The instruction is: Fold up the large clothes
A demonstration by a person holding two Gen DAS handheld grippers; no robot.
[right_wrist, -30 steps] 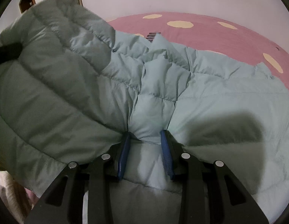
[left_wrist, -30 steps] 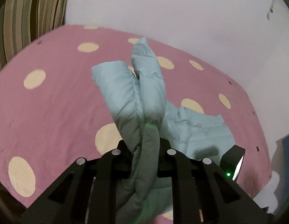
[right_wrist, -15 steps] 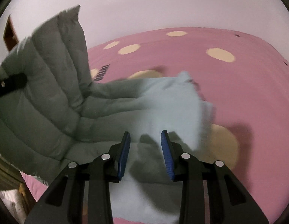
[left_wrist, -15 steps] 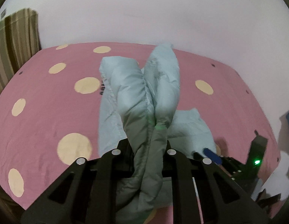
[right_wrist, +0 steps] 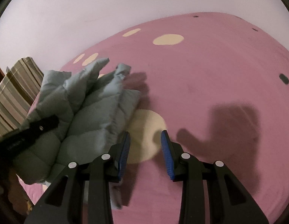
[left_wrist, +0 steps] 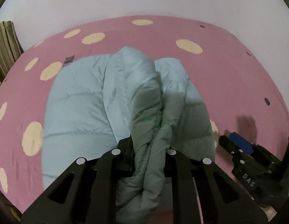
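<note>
A pale blue quilted puffer jacket (left_wrist: pixel 84 108) lies bunched and folded over itself on the pink bedsheet (left_wrist: pixel 228 71) with cream dots. My left gripper (left_wrist: pixel 150 145) is shut on a thick fold of the jacket, which rises between its black fingers. In the right wrist view the jacket (right_wrist: pixel 92 112) sits at the left, with the left gripper's black finger (right_wrist: pixel 41 125) against it. My right gripper (right_wrist: pixel 145 145) stands open with blue pads over a cream dot, nothing between them. It also shows at the lower right of the left wrist view as the right gripper (left_wrist: pixel 239 149).
A white wall runs behind the bed. A striped cushion or curtain (right_wrist: pixel 12 97) stands at the left edge. The bedsheet (right_wrist: pixel 209 74) stretches bare to the right of the jacket, with the grippers' shadows on it.
The right gripper let go of the jacket and swung off to its right, over bare sheet. The left gripper carried its fold across and lower, so the jacket now lies doubled over.
</note>
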